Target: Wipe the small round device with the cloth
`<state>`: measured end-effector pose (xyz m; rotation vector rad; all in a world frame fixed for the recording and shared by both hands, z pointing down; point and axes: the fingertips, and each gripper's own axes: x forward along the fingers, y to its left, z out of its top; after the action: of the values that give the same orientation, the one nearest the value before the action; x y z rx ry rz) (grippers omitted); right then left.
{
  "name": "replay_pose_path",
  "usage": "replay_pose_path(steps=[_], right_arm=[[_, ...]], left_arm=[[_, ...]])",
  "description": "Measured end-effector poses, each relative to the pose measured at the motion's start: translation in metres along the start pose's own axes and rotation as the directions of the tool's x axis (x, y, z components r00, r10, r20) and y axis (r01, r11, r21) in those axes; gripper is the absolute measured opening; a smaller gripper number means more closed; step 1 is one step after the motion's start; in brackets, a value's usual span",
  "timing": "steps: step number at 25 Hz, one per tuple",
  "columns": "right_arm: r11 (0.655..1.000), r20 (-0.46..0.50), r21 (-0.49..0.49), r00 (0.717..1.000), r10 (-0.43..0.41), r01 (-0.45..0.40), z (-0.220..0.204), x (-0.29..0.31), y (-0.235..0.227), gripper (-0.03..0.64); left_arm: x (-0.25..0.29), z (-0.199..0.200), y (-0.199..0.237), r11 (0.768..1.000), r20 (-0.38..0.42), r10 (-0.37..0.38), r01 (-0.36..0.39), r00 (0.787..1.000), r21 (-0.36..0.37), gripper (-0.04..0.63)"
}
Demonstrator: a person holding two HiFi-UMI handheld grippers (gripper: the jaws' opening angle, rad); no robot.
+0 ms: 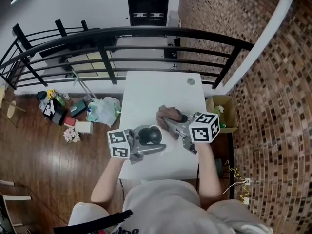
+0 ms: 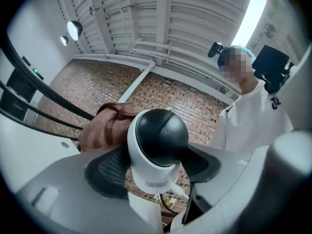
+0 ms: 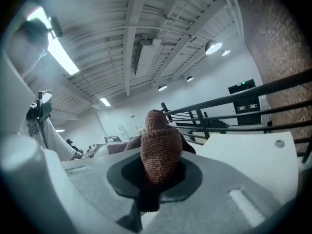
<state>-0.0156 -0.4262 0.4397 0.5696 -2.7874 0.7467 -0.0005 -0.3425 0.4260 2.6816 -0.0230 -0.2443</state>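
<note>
- White table (image 1: 161, 89), smooth and rectangular, stood on a glossy wood floor (image 1: 44, 169); a black metal railing (image 1: 122, 38) curved past its far edge, and a rough brick wall (image 1: 273, 82) rose at the right.
- A small flat disc (image 1: 190, 82) lay near the table's far right corner.
- An open cardboard box (image 1: 219, 111) sat on the floor just right of the table.
- The left gripper (image 1: 148, 141) (image 2: 158, 167) was clamped on the device (image 1: 152, 134) (image 2: 158, 145), its black ribbed pads (image 2: 109, 169) pressing the white body from both sides.
- The device was a rounded white shell with a glossy black dome face, held over the near part of the table.
- The right gripper (image 1: 171, 122) (image 3: 156, 172) was closed tight on the cloth (image 1: 168, 113) (image 3: 158, 150), pinching a bunched fold between its dark pads.
- The cloth was reddish-brown, nubbly and knit-like, crumpled into a rounded lump.
- From the left gripper view the cloth (image 2: 105, 126) showed just beyond the device, on its left; whether the two touched could not be made out.
</note>
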Motion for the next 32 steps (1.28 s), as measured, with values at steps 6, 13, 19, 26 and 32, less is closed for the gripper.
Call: replay_pose_path(steps=[6, 13, 19, 26, 32], right_arm=[[0.987, -0.043, 0.100, 0.991, 0.128, -0.123, -0.014, 0.010, 0.005, 0.029], [0.990, 0.067, 0.038, 0.989, 0.135, -0.138, 0.018, -0.011, 0.010, 0.029], [0.967, 0.038, -0.094, 0.970, 0.240, -0.236, 0.038, -0.028, 0.056, 0.029], [0.986, 0.075, -0.069, 0.985, 0.158, -0.153, 0.029, -0.018, 0.036, 0.028], [0.998, 0.048, -0.006, 0.997, 0.061, -0.061, 0.016, -0.020, 0.000, 0.028]], left_arm=[[0.000, -0.002, -0.016, 0.997, -0.019, -0.069, 0.070, 0.997, 0.033, 0.351], [-0.010, -0.003, 0.024, 0.998, 0.046, 0.062, -0.061, 0.997, -0.022, 0.351], [-0.032, 0.011, 0.074, 0.963, 0.184, 0.228, -0.194, 0.956, -0.185, 0.351], [-0.010, 0.015, 0.060, 0.980, 0.127, 0.173, -0.157, 0.977, -0.126, 0.351], [0.002, 0.021, 0.008, 1.000, 0.084, -0.027, 0.026, 0.996, 0.017, 0.351]])
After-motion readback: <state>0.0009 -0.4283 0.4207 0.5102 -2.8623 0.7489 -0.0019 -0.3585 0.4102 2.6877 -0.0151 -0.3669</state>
